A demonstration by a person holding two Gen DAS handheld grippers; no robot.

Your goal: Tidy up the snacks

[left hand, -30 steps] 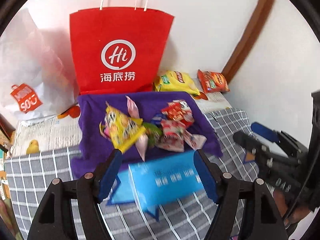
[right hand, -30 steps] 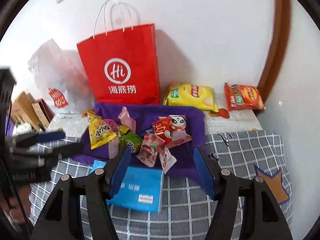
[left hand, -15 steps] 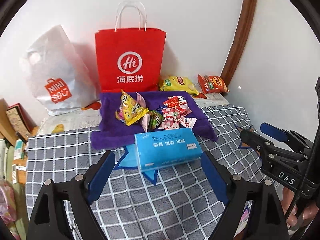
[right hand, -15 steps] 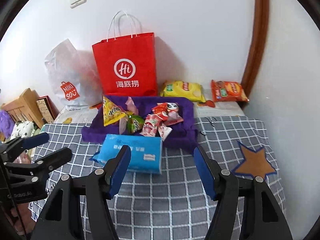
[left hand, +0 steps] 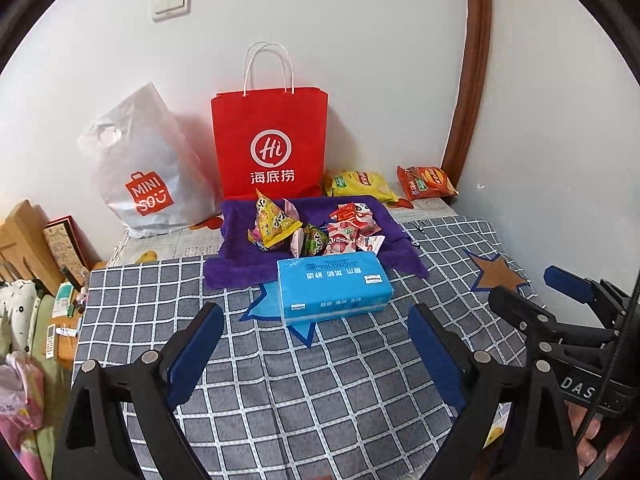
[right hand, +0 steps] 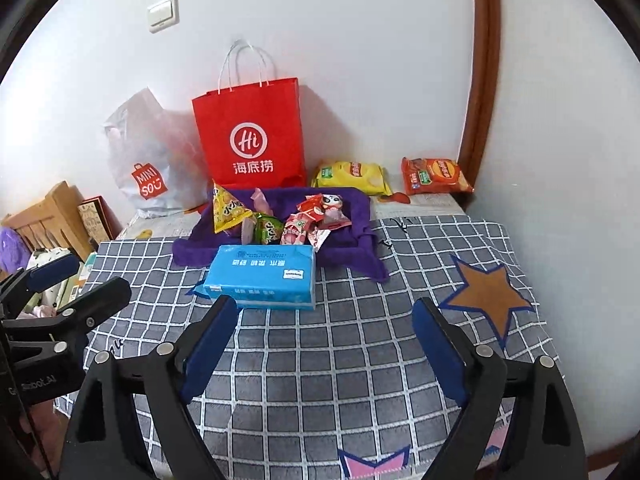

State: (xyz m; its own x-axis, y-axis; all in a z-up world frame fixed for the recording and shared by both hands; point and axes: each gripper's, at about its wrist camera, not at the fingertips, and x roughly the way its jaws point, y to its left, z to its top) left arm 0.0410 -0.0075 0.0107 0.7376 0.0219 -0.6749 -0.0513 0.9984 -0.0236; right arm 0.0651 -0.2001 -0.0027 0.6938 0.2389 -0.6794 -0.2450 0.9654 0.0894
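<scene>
The left gripper (left hand: pixel 314 330) is held above the grey checked blanket (left hand: pixel 320 392) with its blue-padded fingers (left hand: pixel 196 348) spread wide and nothing between them. The right gripper (right hand: pixel 326 326) is in the same condition: jaws wide apart, empty, positioned over the same blanket; it also appears at the right edge of the left wrist view. Directly ahead of both grippers, clear of the fingers, a blue tissue pack (left hand: pixel 334 286) lies flat on the blanket, overlapping a blue star print. Just behind the pack, a purple cloth (left hand: pixel 240 256) carries the pile of small snack packets (left hand: pixel 312 228): a yellow triangular packet (left hand: pixel 274 220) at the left, a green packet in the middle, red and pink packets at the right. Behind the cloth, a red paper bag (left hand: pixel 270 144) stands upright against the wall, with a white plastic bag (left hand: pixel 140 168) to its left. A yellow chip bag (left hand: pixel 358 184) and a red chip bag (left hand: pixel 426 180) lie to its right, near the wall.
</scene>
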